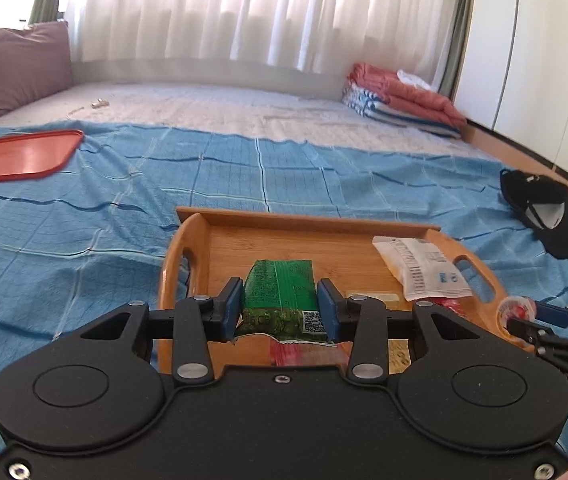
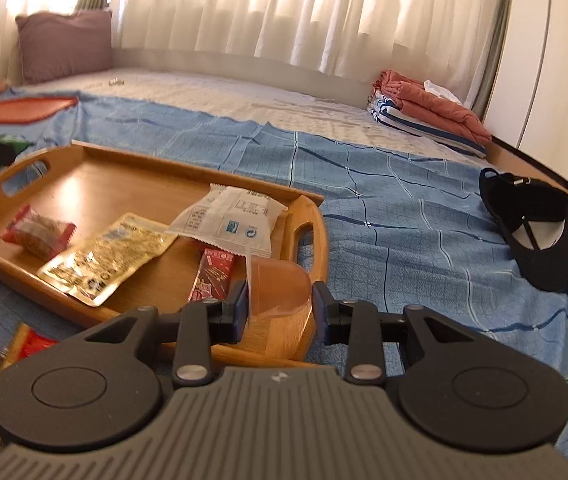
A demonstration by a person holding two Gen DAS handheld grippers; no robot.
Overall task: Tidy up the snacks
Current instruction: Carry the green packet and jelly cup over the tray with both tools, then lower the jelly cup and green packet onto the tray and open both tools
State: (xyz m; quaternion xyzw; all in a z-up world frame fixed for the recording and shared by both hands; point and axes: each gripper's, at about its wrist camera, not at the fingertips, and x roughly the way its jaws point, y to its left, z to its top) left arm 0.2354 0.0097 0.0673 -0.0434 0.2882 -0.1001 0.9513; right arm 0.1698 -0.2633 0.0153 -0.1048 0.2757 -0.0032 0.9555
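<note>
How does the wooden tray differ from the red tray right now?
The wooden tray has raised walls and cut-out handles; the red tray is flat with a low rim. The wooden tray holds snack packets; the red tray shows nothing on it. The wooden one lies nearer the grippers. Both rest on the blue bedsheet.

The left gripper (image 1: 279,304), black with blue pads, points forward and downward, its jaws clamped on the sides of a green foil snack packet (image 1: 279,292). The right gripper (image 2: 279,308), black with a grey ribbed body, tilts downward too, its jaws pinching a small clear plastic jelly cup (image 2: 277,290) held between the pads.
</note>
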